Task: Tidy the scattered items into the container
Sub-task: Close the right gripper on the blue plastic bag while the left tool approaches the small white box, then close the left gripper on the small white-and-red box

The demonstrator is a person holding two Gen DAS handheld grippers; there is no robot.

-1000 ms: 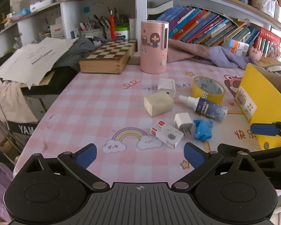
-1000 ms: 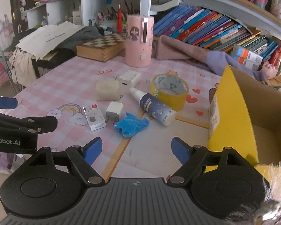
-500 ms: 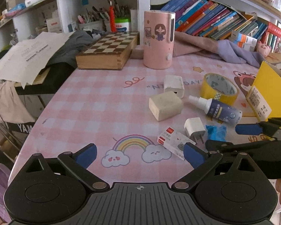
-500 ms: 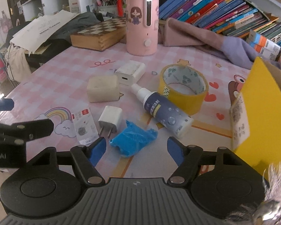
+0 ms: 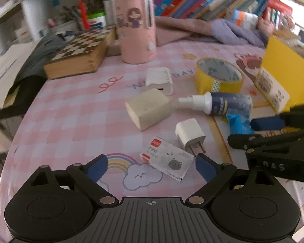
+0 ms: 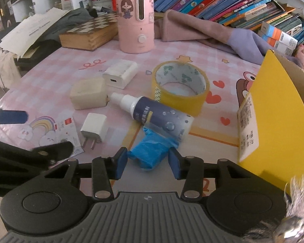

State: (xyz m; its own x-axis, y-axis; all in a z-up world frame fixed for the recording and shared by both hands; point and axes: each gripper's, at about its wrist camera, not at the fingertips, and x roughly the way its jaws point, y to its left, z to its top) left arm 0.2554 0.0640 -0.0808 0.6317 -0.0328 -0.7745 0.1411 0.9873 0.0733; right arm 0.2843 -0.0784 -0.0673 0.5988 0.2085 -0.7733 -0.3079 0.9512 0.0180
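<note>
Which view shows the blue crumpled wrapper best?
The right wrist view: the blue wrapper lies unobstructed between the right gripper fingertips. In the left wrist view, only part of it shows, behind that gripper's finger and the spray bottle.

left gripper (image 5: 151,167) | right gripper (image 6: 148,162) | black ribbed bodies | blue pads | silver screws

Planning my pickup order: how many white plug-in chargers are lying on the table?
2. A ribbed white charger block with a port lies behind the beige rectangular block. A small white two-prong charger lies nearer, left of the crumpled blue wrapper. None seems hidden.
</note>
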